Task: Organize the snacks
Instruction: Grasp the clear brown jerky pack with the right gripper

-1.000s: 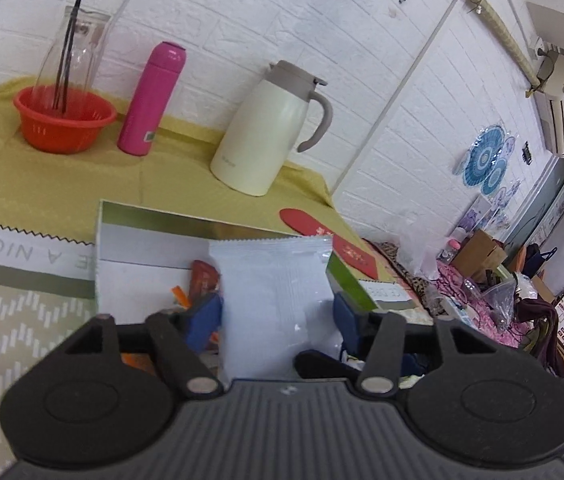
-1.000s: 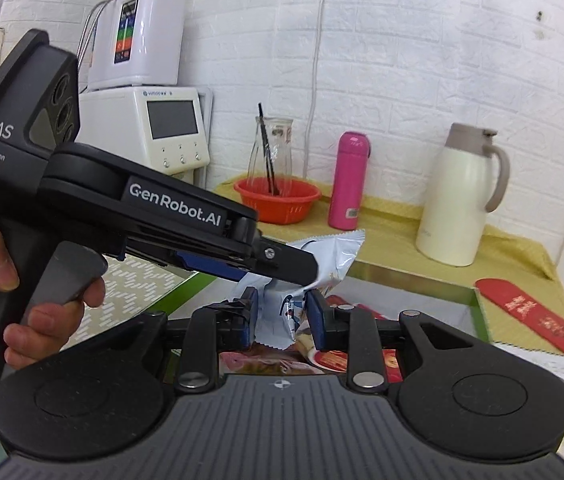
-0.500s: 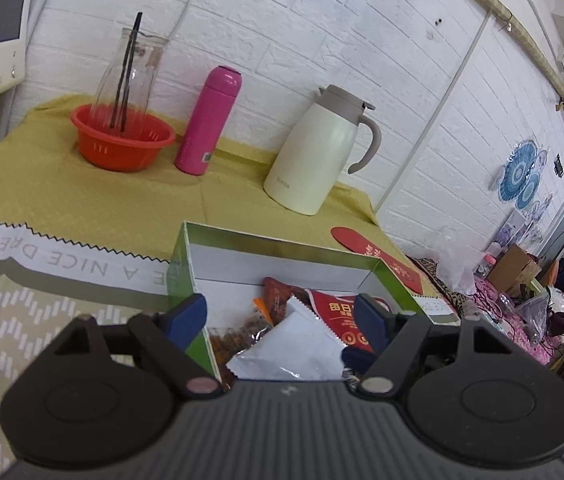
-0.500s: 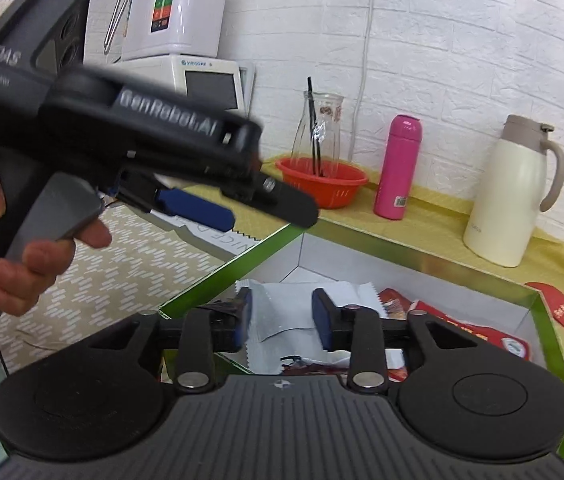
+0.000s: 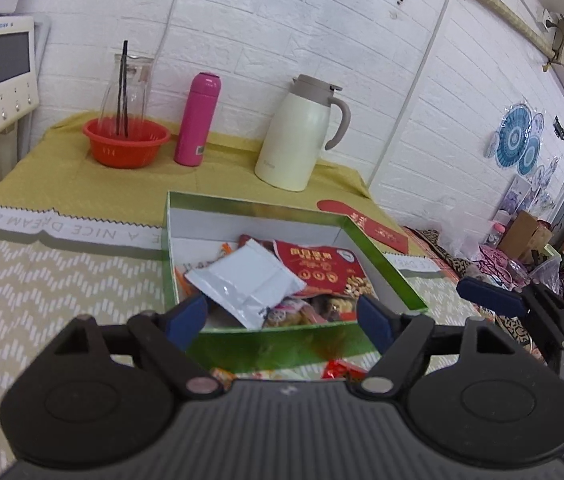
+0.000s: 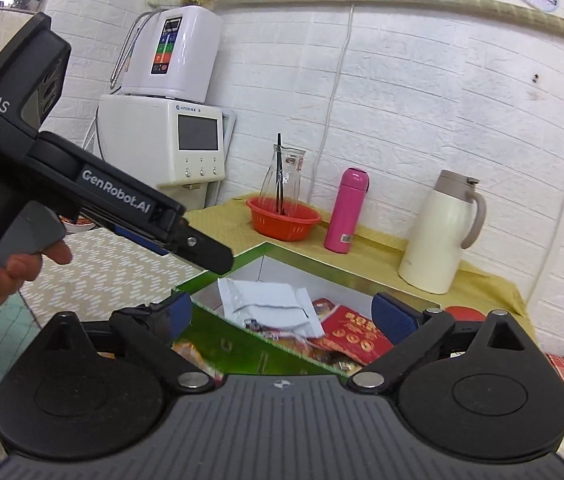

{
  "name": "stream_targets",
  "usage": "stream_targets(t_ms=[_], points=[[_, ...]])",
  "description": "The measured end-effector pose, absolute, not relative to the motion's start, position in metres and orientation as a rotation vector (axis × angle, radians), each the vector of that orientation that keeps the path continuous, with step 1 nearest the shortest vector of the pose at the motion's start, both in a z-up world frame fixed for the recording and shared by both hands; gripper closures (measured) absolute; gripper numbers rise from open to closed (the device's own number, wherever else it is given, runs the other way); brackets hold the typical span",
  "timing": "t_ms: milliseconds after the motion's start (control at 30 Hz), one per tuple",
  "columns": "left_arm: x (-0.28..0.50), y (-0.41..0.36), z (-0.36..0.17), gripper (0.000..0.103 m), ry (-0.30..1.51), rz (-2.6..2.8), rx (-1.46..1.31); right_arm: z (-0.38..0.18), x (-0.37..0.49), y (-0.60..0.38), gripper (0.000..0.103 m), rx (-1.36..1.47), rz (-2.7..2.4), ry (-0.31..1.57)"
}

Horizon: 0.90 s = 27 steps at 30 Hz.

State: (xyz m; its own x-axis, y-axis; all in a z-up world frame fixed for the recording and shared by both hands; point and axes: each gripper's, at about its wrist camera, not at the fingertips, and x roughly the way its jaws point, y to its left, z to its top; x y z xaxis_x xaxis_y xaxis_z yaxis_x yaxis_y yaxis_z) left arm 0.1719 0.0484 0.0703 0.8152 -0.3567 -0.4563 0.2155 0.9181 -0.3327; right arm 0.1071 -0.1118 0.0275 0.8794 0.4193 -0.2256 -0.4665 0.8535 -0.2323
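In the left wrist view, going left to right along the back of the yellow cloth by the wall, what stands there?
White appliance with a grey screen → clear glass carafe standing in the red plastic basket → pink insulated bottle → cream thermal jug with a grey lid and handle.

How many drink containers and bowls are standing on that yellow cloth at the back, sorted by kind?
Insulated jug: 1, the cream jug
Flask: 1, the pink flask
Glass carafe: 1, the carafe, standing in the bowl
Bowl: 1, the red bowl
Total: 4
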Motion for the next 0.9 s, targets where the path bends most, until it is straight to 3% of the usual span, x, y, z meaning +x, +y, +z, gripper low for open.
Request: stream_targets(t_ms=[433,900], points=[[0.096,0.020,0.015,0.025,0.663,-0.333,-0.359,-0.028,0.057,-0.151,0.000,-0.113,0.415,0.358],[0.105,0.023,-0.020,0.026,0.735,-0.285,-0.526,-0.059,0.072,-0.130,0.000,-0.087,0.539,0.504]])
